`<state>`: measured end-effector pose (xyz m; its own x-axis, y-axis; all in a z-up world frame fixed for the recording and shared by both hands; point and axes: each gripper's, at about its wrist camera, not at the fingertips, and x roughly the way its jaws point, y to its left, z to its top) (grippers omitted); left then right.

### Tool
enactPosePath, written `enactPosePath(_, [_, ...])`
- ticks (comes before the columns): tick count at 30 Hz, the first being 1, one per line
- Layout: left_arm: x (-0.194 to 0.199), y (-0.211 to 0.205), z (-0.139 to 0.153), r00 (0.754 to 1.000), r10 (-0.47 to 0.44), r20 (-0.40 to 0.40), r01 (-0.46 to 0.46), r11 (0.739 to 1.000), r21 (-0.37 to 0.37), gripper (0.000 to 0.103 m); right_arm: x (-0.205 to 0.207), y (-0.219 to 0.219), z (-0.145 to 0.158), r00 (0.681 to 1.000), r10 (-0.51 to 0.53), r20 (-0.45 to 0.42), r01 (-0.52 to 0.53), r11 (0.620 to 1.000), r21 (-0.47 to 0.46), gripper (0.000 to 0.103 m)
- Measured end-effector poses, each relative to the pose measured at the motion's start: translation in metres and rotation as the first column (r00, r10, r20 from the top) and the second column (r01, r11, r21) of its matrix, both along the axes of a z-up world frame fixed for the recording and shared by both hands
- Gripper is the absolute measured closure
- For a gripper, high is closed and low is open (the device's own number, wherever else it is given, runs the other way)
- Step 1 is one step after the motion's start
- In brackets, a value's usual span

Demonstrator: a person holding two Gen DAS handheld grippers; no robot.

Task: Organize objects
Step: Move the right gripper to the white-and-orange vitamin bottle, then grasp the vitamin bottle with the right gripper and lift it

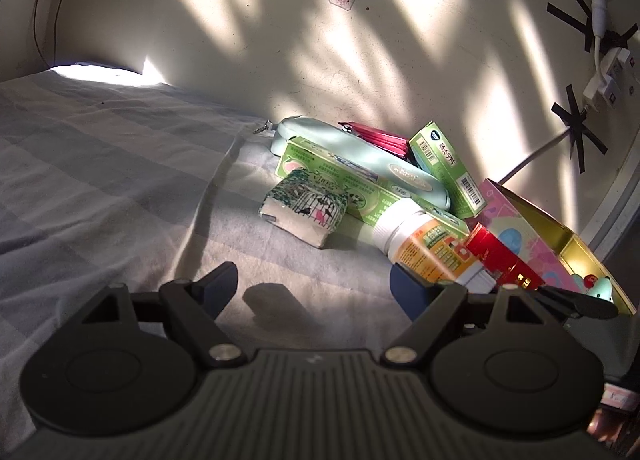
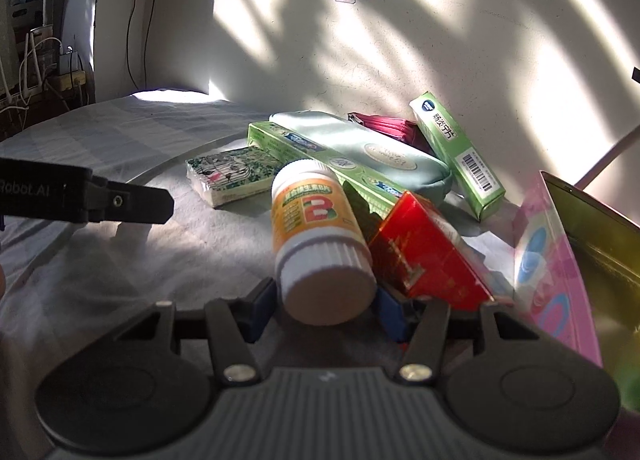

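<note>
My right gripper (image 2: 326,300) is shut on a white and orange vitamin bottle (image 2: 318,236), held by its cap end above the bed; the bottle also shows in the left wrist view (image 1: 426,244). A red box (image 2: 430,256) lies right beside it. Behind lie a tissue pack (image 2: 230,174), a long green toothpaste box (image 2: 320,160), a mint pouch (image 2: 368,152), a red pouch (image 2: 390,126) and a smaller green box (image 2: 458,156). My left gripper (image 1: 312,288) is open and empty, left of the bottle.
An open pink tin box (image 1: 532,236) with a gold inside stands at the right against the wall. The grey checked bedsheet (image 1: 100,180) spreads to the left. A power strip and plug (image 1: 600,60) are taped on the wall at right.
</note>
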<state>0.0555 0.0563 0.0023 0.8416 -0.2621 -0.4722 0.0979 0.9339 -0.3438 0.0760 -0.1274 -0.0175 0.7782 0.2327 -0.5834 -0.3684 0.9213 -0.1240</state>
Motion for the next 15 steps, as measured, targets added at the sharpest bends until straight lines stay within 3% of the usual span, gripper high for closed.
enactPosePath(7, [0.001, -0.001, -0.001, 0.996, -0.09, -0.005, 0.09, 0.995, -0.052, 0.018, -0.01, 0.001, 0.002, 0.999, 0.039, -0.024, -0.038, 0.998, 0.042, 0.053])
enactPosePath(11, [0.0, -0.007, -0.002, 0.977, -0.209, -0.031, 0.203, 0.97, -0.137, 0.018, -0.035, 0.003, 0.003, 0.996, 0.09, -0.025, -0.089, 0.995, 0.04, 0.053])
enactPosePath(15, [0.0, -0.017, -0.004, 0.946, -0.313, -0.081, 0.284, 0.924, -0.256, 0.017, -0.059, -0.004, 0.004, 0.993, 0.108, -0.038, -0.104, 0.99, 0.098, 0.053])
